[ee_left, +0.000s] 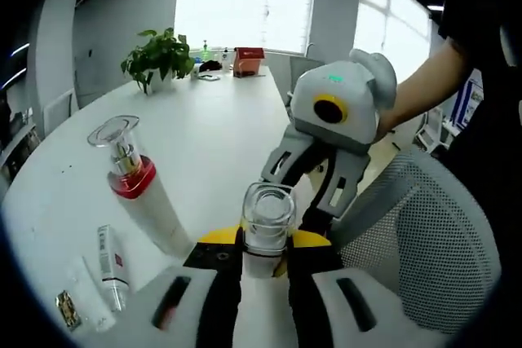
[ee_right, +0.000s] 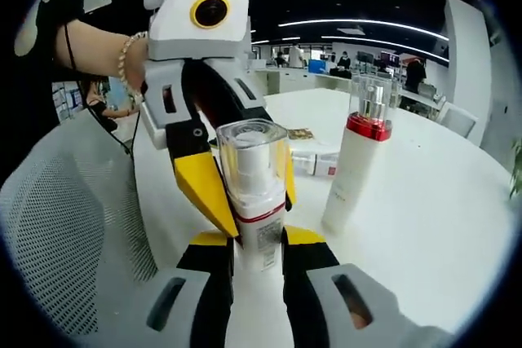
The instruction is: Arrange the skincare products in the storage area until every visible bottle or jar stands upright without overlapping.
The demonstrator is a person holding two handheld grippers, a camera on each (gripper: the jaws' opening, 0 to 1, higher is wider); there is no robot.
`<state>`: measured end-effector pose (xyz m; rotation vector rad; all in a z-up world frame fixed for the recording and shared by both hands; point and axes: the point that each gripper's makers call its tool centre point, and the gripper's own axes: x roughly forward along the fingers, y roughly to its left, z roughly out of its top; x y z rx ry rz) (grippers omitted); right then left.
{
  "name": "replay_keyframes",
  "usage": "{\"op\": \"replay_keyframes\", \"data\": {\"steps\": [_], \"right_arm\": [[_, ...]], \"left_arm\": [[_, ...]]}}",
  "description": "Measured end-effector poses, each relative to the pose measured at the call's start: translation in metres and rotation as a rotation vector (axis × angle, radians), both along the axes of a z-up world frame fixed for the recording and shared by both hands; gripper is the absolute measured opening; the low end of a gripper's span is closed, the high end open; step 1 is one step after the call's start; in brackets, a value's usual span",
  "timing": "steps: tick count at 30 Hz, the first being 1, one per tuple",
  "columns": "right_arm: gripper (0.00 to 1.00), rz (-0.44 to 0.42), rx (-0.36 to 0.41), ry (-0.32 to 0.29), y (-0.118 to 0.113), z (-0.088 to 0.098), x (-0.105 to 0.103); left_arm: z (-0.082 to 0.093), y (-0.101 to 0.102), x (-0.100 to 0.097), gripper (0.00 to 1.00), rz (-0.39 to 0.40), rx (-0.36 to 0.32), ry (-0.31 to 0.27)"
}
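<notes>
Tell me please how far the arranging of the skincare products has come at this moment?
Done: one tall pump bottle stands upright on the white table. In hand: both the left gripper and the right gripper clamp a second clear-capped bottle, upright but not released. Left: a tube and a small sachet lie flat.

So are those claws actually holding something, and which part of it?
Yes: both grippers, left and right, clamp the same upright pump bottle, one from each side, around its body below the clear cap.
</notes>
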<state>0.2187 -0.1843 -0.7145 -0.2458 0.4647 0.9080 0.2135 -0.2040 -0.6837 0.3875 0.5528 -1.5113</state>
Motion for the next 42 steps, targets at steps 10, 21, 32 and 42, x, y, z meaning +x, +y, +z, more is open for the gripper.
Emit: {"op": "replay_keyframes", "data": {"steps": [10,21,32,42], "right_arm": [[0.22,-0.013,0.005,0.008,-0.003,-0.008,0.010],[0.22,-0.044,0.012,0.006,-0.004,-0.010,0.017],[0.22,-0.044,0.017,0.006,-0.010,-0.010,0.036],[0.22,-0.043,0.017,0.004,-0.019,-0.014,0.053]], "left_arm": [[-0.008,-0.004,0.011,0.15,0.010,-0.003,0.014],[-0.013,-0.006,0.019,0.15,0.016,-0.004,0.020],[-0.013,-0.009,0.034,0.16,0.074,-0.023,0.025],[-0.020,0.007,0.051,0.18,0.139,0.007,0.034]]}}
